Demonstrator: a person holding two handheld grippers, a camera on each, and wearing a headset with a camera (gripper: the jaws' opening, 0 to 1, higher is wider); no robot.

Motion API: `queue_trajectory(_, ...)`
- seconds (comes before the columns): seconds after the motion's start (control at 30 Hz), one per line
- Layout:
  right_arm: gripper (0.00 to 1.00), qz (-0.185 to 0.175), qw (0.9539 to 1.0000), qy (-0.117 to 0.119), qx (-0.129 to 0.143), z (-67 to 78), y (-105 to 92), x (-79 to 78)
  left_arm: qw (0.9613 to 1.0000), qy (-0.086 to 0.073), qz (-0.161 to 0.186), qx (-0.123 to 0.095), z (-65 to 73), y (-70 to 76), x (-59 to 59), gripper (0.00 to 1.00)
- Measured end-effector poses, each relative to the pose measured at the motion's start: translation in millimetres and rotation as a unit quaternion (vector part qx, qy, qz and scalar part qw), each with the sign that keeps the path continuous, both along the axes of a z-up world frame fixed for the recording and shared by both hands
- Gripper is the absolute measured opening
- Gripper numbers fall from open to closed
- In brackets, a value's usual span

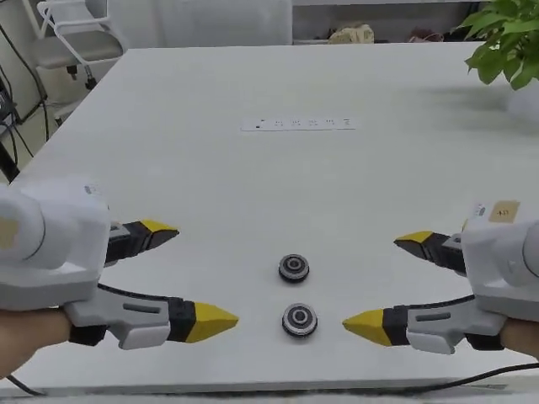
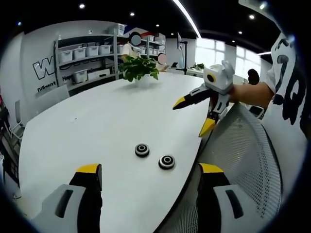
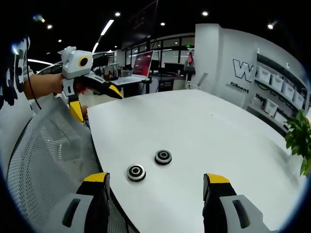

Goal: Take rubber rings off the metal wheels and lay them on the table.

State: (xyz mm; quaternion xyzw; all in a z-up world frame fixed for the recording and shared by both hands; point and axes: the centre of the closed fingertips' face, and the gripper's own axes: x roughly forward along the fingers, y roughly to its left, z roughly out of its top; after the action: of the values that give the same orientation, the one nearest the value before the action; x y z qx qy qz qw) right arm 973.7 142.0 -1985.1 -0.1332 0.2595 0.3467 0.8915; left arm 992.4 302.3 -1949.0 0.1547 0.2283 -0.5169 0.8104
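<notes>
As hand-held grippers [image 1: 204, 273] [image 1: 370, 282] gape, two wheels [image 1: 294, 268] [image 1: 300, 321] between them, untouched

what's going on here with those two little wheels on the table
A person holds a two-jaw tool in each hand over a white table. The left tool and right tool are both open and empty. Between them, near the table's front edge, lie the far wheel and the near wheel. Each looks to have its dark rubber ring on, and neither is gripped yet.
</notes>
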Motion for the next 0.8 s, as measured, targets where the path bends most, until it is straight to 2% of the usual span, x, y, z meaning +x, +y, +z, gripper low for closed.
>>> queue_trajectory(0.23, 0.77, 0.004, 1.0, -0.005, -0.002, -5.6, -1.8, 10.3, 0.9999, -0.002, -0.013, 0.006, -5.0, -8.6, 4.4, 0.75)
queue_trajectory(0.4, 0.76, 0.009, 0.9999, -0.002, -0.006, -12.7, -4.5, 16.7, 0.9997, 0.007, -0.023, 0.01, -11.1, -13.4, 9.1, 0.74)
queue_trajectory(0.6, 0.75, 0.008, 0.9999, 0.001, 0.011, -14.1, -3.2, 21.3, 0.9994, 0.007, -0.033, 0.014, -15.2, -19.7, 15.1, 0.73)
queue_trajectory(0.8, 0.75, 0.019, 0.9998, 0.002, 0.011, -20.0, -0.1, 24.1, 0.9985, 0.008, -0.052, 0.019, -20.9, -28.6, 16.3, 0.72)
